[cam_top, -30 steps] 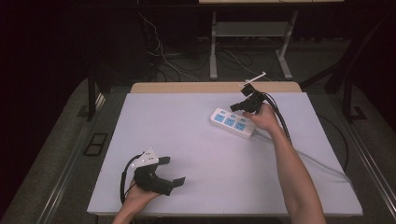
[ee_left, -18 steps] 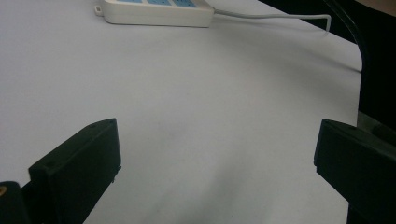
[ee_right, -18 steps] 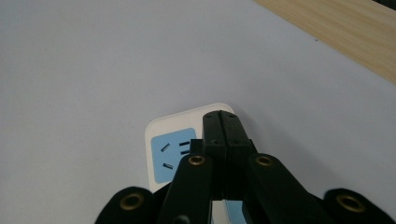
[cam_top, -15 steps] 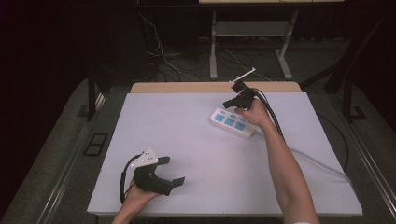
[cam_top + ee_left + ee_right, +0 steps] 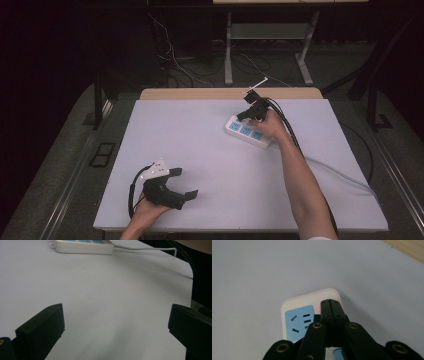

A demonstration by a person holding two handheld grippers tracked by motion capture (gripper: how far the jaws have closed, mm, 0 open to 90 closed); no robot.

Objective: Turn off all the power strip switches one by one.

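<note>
My right gripper has its jaws pressed together with nothing between them, tips over the end of the power strip beside its blue socket. The strip lies at about one o'clock on the table. My left gripper rests at seven o'clock, jaws wide apart and empty.

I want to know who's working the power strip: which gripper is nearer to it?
Right. The right gripper is shut, directly over the power strip. The left gripper rests open near the table's front edge, far away.
</note>
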